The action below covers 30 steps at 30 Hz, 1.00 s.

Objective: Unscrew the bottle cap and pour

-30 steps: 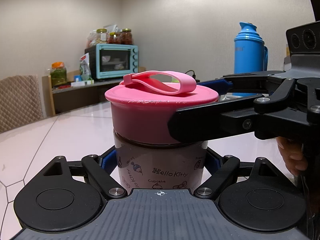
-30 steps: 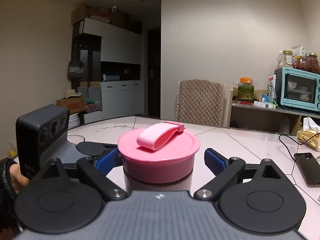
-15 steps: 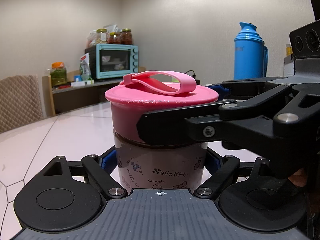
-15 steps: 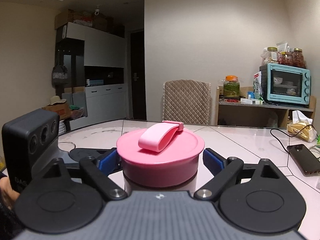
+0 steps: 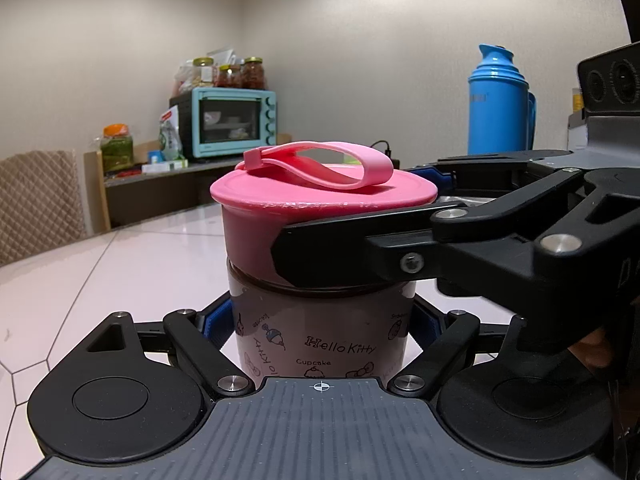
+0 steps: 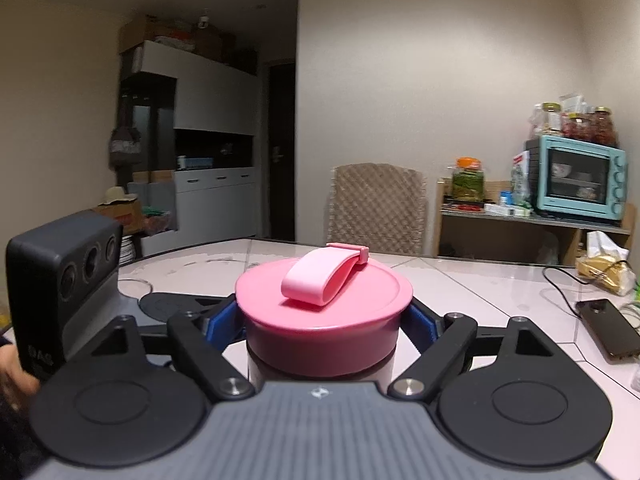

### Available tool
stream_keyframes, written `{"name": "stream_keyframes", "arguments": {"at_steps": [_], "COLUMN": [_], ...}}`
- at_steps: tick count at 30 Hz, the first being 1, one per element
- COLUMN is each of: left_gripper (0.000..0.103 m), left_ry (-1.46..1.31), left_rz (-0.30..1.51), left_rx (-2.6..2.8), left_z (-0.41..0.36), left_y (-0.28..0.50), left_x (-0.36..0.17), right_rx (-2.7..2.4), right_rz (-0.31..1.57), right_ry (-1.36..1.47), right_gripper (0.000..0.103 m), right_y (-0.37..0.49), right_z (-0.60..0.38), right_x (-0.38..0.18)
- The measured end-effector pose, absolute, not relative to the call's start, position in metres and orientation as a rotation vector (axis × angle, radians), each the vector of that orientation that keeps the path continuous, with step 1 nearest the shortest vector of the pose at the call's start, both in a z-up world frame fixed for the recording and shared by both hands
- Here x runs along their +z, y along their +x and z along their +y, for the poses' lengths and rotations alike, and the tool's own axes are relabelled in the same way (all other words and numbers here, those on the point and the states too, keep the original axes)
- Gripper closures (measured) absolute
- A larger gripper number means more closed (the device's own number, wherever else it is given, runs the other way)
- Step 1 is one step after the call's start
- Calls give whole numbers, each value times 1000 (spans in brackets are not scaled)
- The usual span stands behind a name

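Two hand-held grippers: left [image 5: 320, 322] round bottle [image 5: 320, 332], right [image 6: 324, 320] round cap [image 6: 324, 300]

Both grippers [image 5: 320, 320] [image 6: 324, 320] clamped shut.

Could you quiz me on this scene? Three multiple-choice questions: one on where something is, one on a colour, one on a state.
1. Where is the right gripper clamped?
A. on the pink cap
B. on the flask
C. on the phone

2. What colour is the flask at the back?
A. red
B. blue
C. green

3. Is the cap on the bottle?
A. lying on the table
B. seated on top
C. lifted clear

Answers: 1 A, blue pads press its sides. 2 B, plainly blue. 3 B, it sits on the bottle, which the left gripper holds.
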State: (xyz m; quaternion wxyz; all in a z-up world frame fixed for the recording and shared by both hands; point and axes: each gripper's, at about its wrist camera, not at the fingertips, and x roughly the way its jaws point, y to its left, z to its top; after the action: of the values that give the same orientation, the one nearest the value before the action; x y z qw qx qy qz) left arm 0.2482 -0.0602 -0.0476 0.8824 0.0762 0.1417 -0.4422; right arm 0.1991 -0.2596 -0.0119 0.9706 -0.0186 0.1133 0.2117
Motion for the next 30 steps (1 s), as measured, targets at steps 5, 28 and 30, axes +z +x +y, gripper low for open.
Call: {"name": "stream_keyframes", "arguments": {"at_steps": [5,28,30], "left_gripper": [13,13,13], "left_ry": [159,158,158], "left_rz": [295,295,295], "left_rx": [-921,-920,-921], "left_z": [-60,-62,-62], "left_y": [248,246,246], "left_x": [-48,-48,-48], "right_rx": [616,625,592], "right_rz": [241,221,220], "right_ry": [-38,-97,-97], "right_gripper": [18,9,9], "right_y": [215,206,201], "right_z": [-287,-292,-286], "right_x": [-10,7,8]}}
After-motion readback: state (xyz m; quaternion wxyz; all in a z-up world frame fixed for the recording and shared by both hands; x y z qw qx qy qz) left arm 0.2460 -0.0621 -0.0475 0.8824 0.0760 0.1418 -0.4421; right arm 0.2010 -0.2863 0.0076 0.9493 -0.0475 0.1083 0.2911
